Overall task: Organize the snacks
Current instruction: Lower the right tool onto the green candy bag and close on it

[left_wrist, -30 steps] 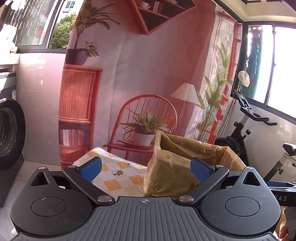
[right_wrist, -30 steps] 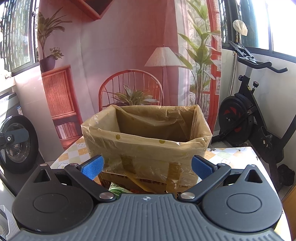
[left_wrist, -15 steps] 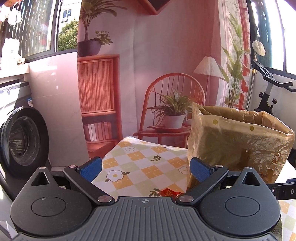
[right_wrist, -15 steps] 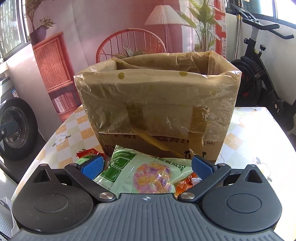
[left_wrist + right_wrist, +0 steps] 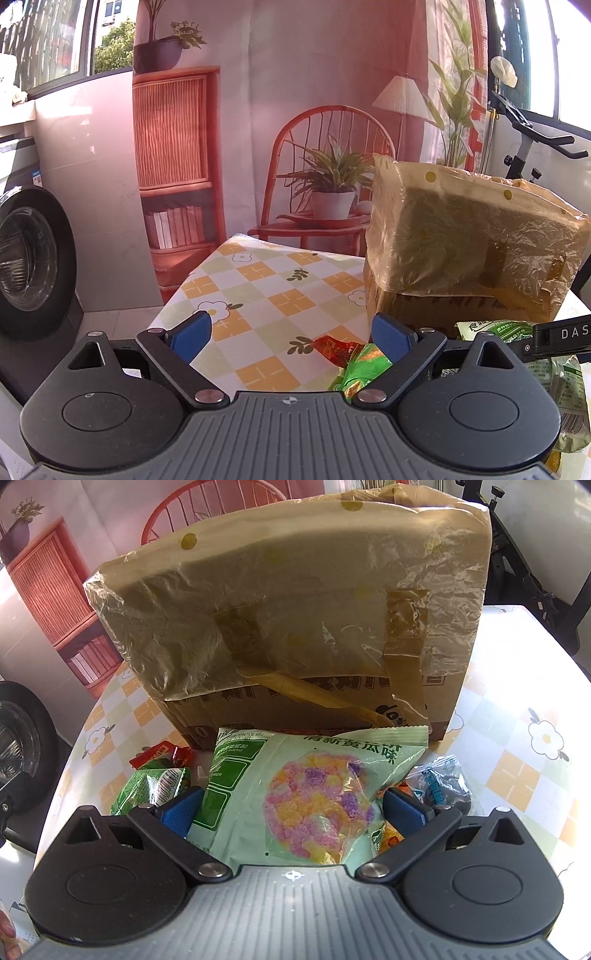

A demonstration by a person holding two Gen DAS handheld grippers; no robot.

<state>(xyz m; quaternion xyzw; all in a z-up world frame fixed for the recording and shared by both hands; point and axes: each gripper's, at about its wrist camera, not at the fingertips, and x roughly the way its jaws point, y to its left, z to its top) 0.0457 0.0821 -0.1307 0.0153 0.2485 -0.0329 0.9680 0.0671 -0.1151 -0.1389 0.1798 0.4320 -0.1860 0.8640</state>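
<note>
One view only – right – shows blue packet (image 5: pixel 441 781) (crumpled).

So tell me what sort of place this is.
Probably a home utility room or enclosed balcony staged for recording: a washing machine on one side, an exercise bike by the window, and a printed living-room backdrop hung behind the checked-cloth table.

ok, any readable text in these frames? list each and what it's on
"DAS", cut off by the frame edge: white letters on the black bar at the right of the left wrist view.
"清新黄瓜味": large green snack bag in front of the lined cardboard box.
Box print below the plastic liner: partly covered, unreadable.
Small green packet: barcode, digits too small.
Bag's green panel text: too small.
</note>
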